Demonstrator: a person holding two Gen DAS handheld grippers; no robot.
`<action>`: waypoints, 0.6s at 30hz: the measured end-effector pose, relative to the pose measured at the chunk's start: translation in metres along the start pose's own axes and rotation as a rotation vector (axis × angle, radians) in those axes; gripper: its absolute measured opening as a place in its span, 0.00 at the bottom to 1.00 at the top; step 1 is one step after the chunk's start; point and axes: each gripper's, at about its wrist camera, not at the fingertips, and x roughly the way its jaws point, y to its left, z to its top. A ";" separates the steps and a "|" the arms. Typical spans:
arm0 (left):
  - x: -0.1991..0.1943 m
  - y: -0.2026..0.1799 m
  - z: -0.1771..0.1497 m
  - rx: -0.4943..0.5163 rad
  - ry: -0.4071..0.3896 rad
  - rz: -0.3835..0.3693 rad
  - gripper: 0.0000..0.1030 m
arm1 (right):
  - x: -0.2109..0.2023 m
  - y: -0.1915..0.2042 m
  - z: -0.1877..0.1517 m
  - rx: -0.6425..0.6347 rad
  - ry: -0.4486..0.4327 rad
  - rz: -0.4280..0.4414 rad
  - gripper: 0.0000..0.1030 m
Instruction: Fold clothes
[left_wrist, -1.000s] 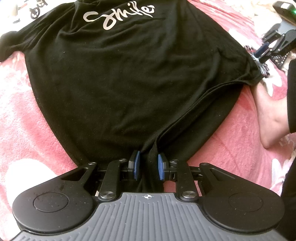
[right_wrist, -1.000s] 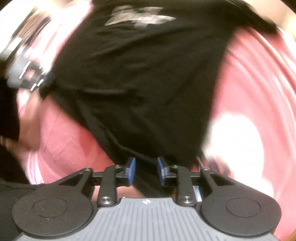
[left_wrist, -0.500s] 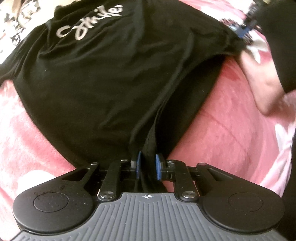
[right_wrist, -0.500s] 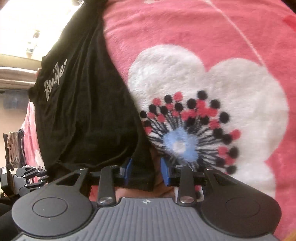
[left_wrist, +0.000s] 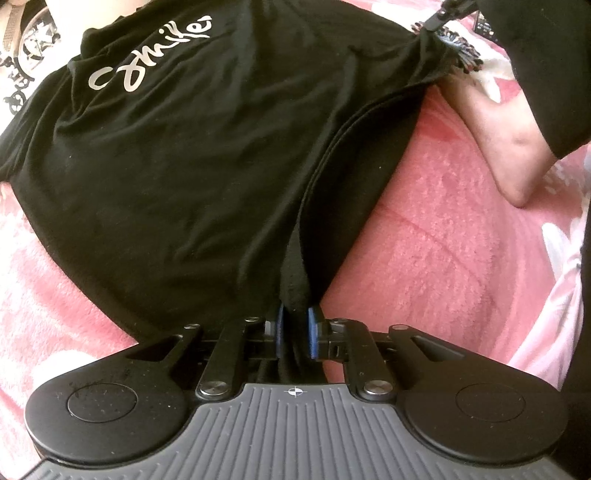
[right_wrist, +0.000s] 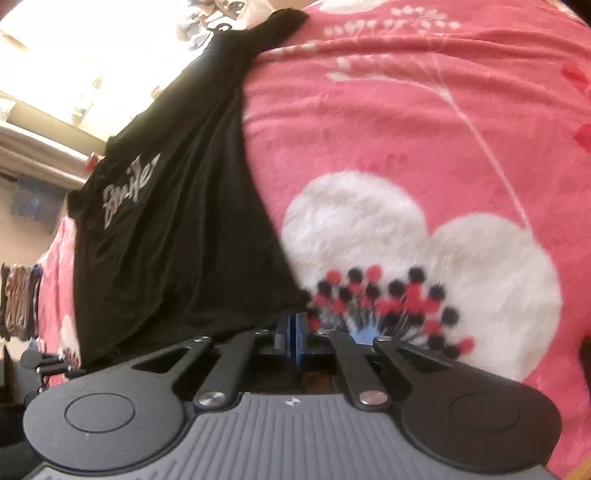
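Pink blanket (left_wrist: 424, 229) bears black T-shirt (left_wrist: 192, 155) (hem pinched by left gripper (left_wrist: 295, 332)); right gripper (right_wrist: 294, 339) closed

White handwritten-style script reading "Smile", possibly with a further letter at its end, runs across the chest of a black T-shirt (left_wrist: 192, 155) spread on a pink floral blanket (left_wrist: 436, 236). In the right wrist view the same lettering appears blurred and at a slant on the shirt (right_wrist: 173, 236). No other text, brand or number is legible.
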 end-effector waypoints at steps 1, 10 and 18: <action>0.001 -0.001 0.001 -0.002 0.002 0.003 0.11 | 0.005 -0.005 0.001 0.027 -0.015 0.018 0.04; 0.002 -0.002 0.003 -0.014 0.023 0.018 0.11 | -0.003 -0.026 -0.009 0.135 -0.078 0.102 0.10; 0.005 -0.002 0.006 -0.023 0.031 0.022 0.11 | -0.012 -0.020 -0.039 0.040 -0.020 0.057 0.25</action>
